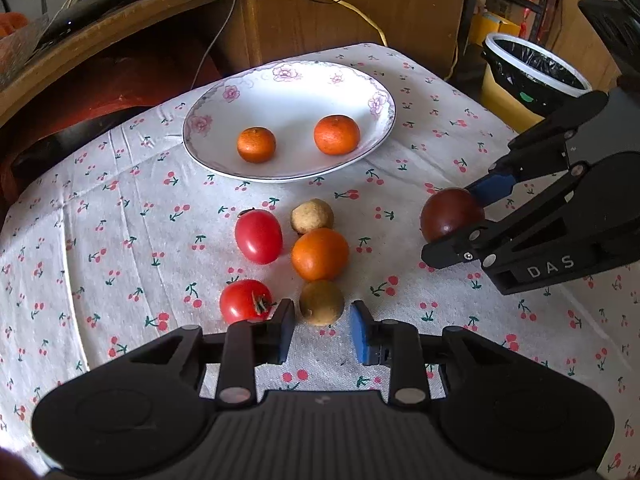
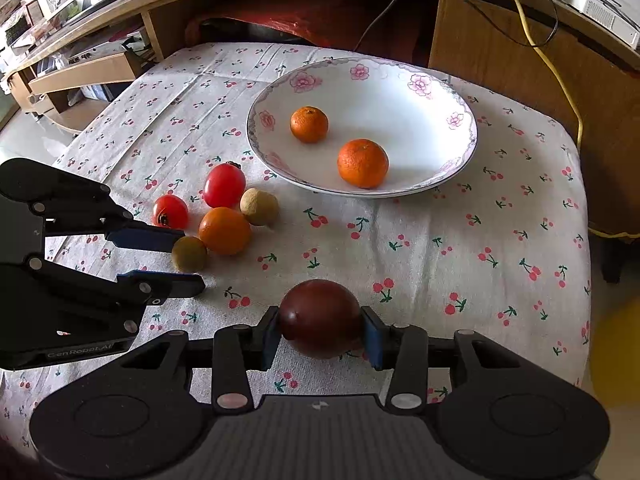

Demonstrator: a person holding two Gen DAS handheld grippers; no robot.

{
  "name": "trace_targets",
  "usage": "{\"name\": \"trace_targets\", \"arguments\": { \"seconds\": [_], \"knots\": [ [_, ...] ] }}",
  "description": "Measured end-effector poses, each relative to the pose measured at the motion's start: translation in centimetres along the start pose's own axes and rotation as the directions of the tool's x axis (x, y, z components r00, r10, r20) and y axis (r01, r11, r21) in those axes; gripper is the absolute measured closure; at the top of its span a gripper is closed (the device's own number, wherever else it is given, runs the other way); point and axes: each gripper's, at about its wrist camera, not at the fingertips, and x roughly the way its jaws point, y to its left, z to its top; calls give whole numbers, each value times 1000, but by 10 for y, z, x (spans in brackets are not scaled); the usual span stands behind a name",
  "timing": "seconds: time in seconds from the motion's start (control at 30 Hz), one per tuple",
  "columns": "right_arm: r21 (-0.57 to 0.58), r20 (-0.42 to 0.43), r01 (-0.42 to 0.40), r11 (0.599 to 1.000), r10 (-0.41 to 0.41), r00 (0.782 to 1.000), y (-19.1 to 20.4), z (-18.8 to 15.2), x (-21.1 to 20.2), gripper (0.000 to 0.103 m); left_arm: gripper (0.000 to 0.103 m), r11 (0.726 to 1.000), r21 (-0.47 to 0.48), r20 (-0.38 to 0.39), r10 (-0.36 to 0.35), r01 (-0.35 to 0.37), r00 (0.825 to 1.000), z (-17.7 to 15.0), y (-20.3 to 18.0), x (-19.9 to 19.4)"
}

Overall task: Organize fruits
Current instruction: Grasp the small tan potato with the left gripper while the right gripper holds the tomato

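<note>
A white flowered plate [image 1: 292, 100] [image 2: 384, 96] at the back of the cherry-print cloth holds two mandarins [image 1: 256, 144] [image 1: 337, 135]. In front of it lies a cluster of two red tomatoes [image 1: 258, 236] [image 1: 245, 301], an orange [image 1: 320, 254], a pale round fruit [image 1: 312, 216] and a brown round fruit [image 1: 322, 303] [image 2: 189, 255]. My left gripper [image 1: 322, 330] [image 2: 187, 259] is open, its fingertips on either side of the brown fruit without pinching it. My right gripper [image 2: 322, 336] [image 1: 456, 222] is shut on a dark red round fruit [image 2: 320, 318] [image 1: 452, 214], low over the cloth to the right of the cluster.
A wooden desk [image 2: 500, 40] with tangled cables stands right behind the table. A yellow cable [image 2: 560, 80] hangs past the far right corner. A bin with a black liner [image 1: 536, 76] stands off the right edge. Bare cloth [image 2: 460, 240] stretches between my right gripper and the plate.
</note>
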Motion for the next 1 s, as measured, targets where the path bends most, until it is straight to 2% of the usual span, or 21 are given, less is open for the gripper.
{"name": "trace_targets", "arguments": {
  "seconds": [0.33,0.7,1.0],
  "knots": [
    [-2,-3,31,1000,-31,1000,9,1,-3,68,70,1000,-23,1,-4,4,1000,3,1,1],
    [28,24,41,999,-42,999,5,1,-13,68,70,1000,-15,23,-3,3,1000,7,-2,-5],
    [44,62,35,998,-37,997,4,12,-18,68,70,1000,-29,77,9,-7,997,23,-2,-15]
  ]
}}
